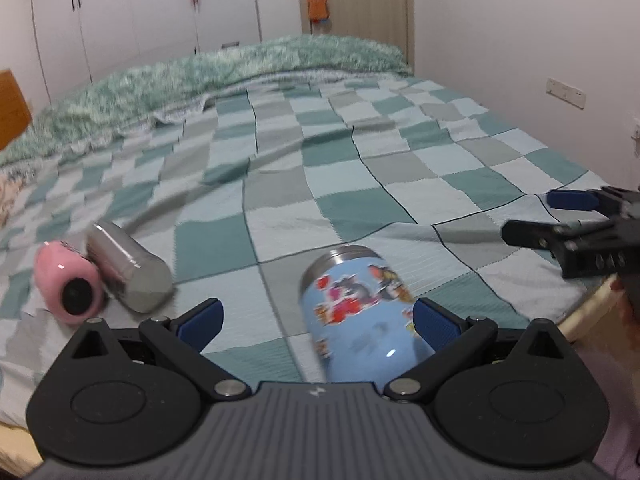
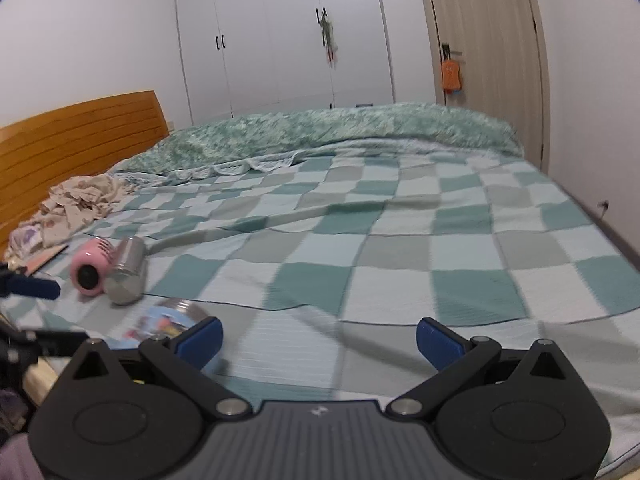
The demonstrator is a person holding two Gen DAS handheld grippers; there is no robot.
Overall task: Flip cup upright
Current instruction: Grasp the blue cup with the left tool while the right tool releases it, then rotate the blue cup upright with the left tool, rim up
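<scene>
A light blue cartoon-printed cup (image 1: 356, 312) with a steel rim lies tilted on the checked bedspread (image 1: 360, 184), rim pointing away. My left gripper (image 1: 320, 320) is open; the cup sits between its blue pads, against the right pad (image 1: 434, 324). In the right wrist view the cup (image 2: 168, 320) is blurred at the lower left, partly behind my left pad. My right gripper (image 2: 318, 340) is open and empty over the bedspread (image 2: 400, 240). It also shows in the left wrist view (image 1: 560, 220) at the right edge.
A pink cup (image 1: 68, 288) and a steel cup (image 1: 128, 268) lie on their sides together at the left, also in the right wrist view (image 2: 90, 270) (image 2: 126, 272). A green blanket (image 1: 200, 76) lies at the far side. Crumpled cloth (image 2: 76, 204) lies by the wooden headboard (image 2: 72, 140).
</scene>
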